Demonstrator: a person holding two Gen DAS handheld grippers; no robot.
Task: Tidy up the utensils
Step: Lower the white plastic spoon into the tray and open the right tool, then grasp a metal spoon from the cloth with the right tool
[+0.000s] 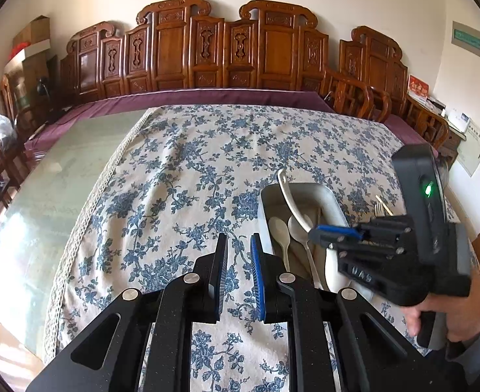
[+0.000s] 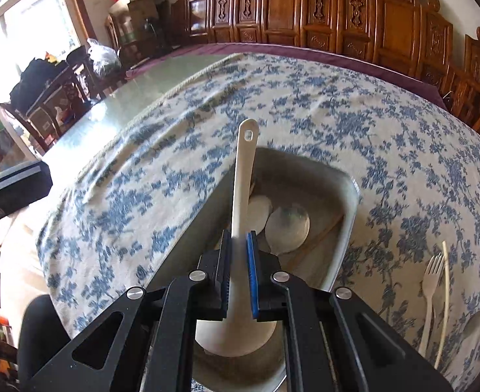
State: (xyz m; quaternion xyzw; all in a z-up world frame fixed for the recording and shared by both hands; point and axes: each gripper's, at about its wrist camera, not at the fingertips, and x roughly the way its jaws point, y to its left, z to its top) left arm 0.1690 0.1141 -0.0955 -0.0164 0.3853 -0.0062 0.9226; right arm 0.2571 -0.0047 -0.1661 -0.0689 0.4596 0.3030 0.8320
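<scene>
Utensils, assorted, partly gathered in a rectangular metal tray (image 2: 351, 209) with rounded corners and dull brushed walls, set on the right half of the tabletop. Item one: a white rice paddle (image 2: 244, 176), smooth plastic, long flat handle with an oval hanging hole at its far end and a broad rounded blade; it stands tilted in the tray, handle pointing toward the far edge of the tabletop, clamped at the neck by the right gripper (image 2: 239, 245), whose ribbed blue pad and black pad press against both sides of it. Item two: a metal spoon (image 2: 288, 227), round polished bowl, lying in the tray's far end. Item three: a pale matte spoon (image 2: 257, 210), its oval bowl touching the metal one on the left. A slim wooden stick, possibly a chopstick, lies along the tray's right wall. Outside the tray, near the right edge of the tabletop: a cream plastic fork (image 2: 431, 281), four tines pointing away, and just beside it a thin pale chopstick (image 2: 446, 294), lying parallel; another utensil there is too cut off to identify. Left gripper (image 1: 239, 245): black frame, ribbed pads, jaws nearly together with a narrow gap and nothing between them, hovering over bare cloth left of the tray. Covering: cream tablecloth (image 1: 174, 176), blue floral print, soft creases, lace edging, laid over a glossy glass top (image 1: 60, 170).
</scene>
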